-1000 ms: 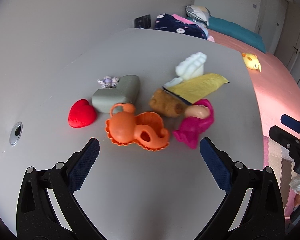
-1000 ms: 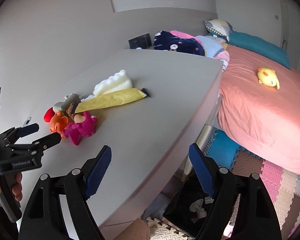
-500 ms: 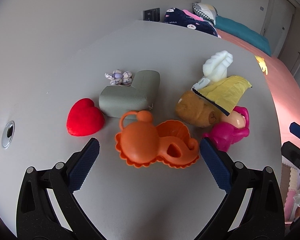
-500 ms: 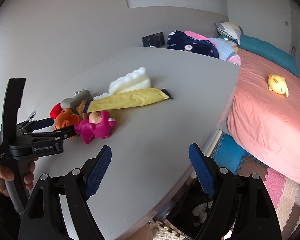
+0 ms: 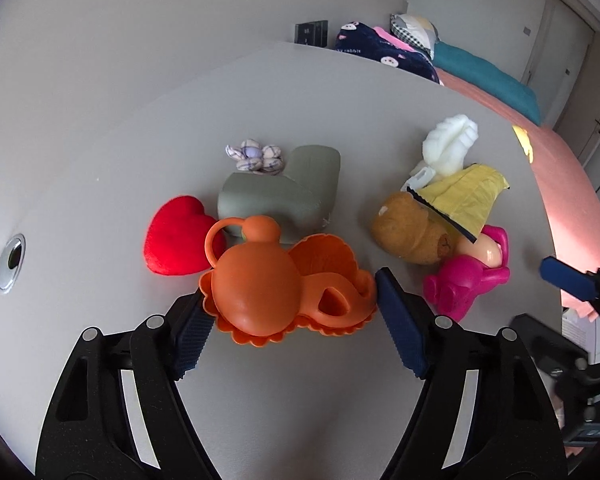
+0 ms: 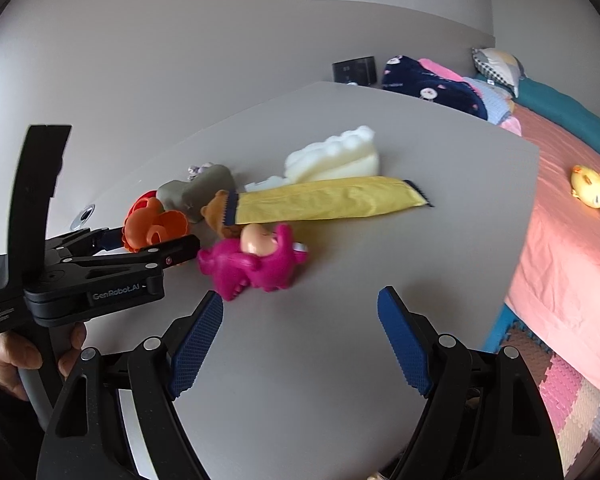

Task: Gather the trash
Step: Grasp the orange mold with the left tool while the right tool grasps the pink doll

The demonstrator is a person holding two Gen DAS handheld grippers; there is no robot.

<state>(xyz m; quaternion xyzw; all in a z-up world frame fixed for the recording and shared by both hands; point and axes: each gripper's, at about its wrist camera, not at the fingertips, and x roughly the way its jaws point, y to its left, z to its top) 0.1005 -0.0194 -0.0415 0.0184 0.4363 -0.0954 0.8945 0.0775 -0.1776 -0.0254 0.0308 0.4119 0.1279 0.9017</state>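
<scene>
Clutter is sitting bunched on the grey table [image 5: 340,92]: red heart plush [image 5: 176,240], grey-green cushion [image 5: 284,196] w/ a small checked fabric flower [image 5: 256,156] behind it, brown bear plush [image 5: 412,232], pink plastic toy [image 6: 256,264] and orange toy teapot [image 5: 260,280] lying on orange shell-shaped moulds [image 5: 332,280]. These toys are crowding the trash: yellow wrapper [image 6: 328,200] is lying flat w/ one end draped over the bear's head, white foam chunk [image 6: 336,156] just behind it, touching. Wrapper is long, crinkled, w/ dark serrated ends; foam is ridged, off-white.

Left gripper [image 5: 292,316] is hovering low over the table, jaws spread wide either side of the teapot/moulds, holding nothing; contact w/ the toy can't be told. Vs 0.5 s ago it's been pushed fwd, so the orange toy is now sitting between the pads instead of ahead of them. Right gripper [image 6: 300,336] is also gaping wide, empty, above bare table near the pink toy, & has edged closer to the pile.
</scene>
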